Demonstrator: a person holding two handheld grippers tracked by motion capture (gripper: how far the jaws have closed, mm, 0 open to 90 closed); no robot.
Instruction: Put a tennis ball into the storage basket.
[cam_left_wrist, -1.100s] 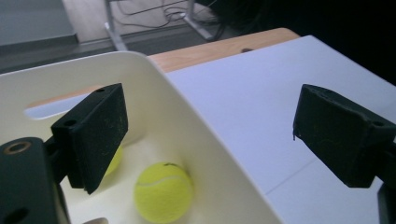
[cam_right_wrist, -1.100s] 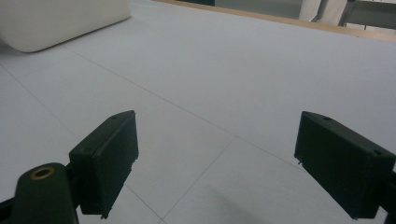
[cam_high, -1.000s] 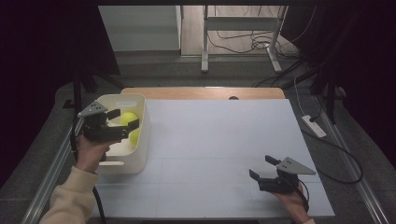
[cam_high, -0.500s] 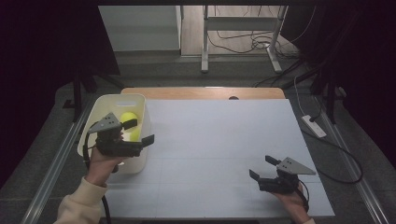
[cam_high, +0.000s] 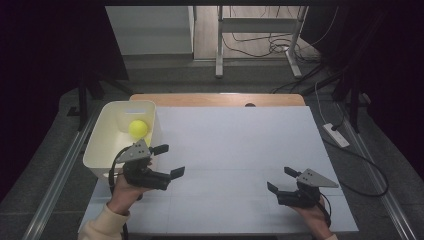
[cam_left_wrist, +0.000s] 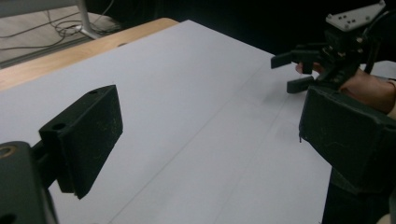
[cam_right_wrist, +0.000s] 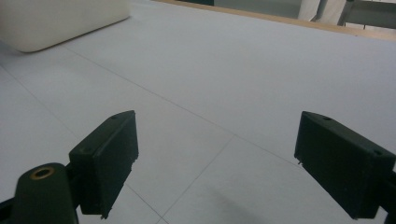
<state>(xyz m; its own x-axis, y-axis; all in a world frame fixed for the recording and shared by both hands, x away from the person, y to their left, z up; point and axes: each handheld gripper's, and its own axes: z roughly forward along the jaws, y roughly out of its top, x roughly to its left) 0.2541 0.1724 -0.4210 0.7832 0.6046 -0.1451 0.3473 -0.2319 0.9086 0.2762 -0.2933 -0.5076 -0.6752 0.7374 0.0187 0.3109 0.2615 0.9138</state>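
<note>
A yellow ball lies inside the white bin at the table's left side. My left gripper hovers just right of the bin's near corner, over the white table sheet. Its jaws have just been opening and stand open with nothing between them, as the left gripper view confirms. My right gripper rests low at the near right, open and empty; it points left across the sheet. The left gripper view also catches that right gripper farther off.
A bare wooden strip runs along the table's far edge. The bin's side shows at the far left in the right gripper view. A white power strip and cables lie on the floor to the right.
My left hand has come away from above the bin, moving toward the near side and to the right, down to the sheet. The ball now shows uncovered in the bin. The right hand stayed put.
</note>
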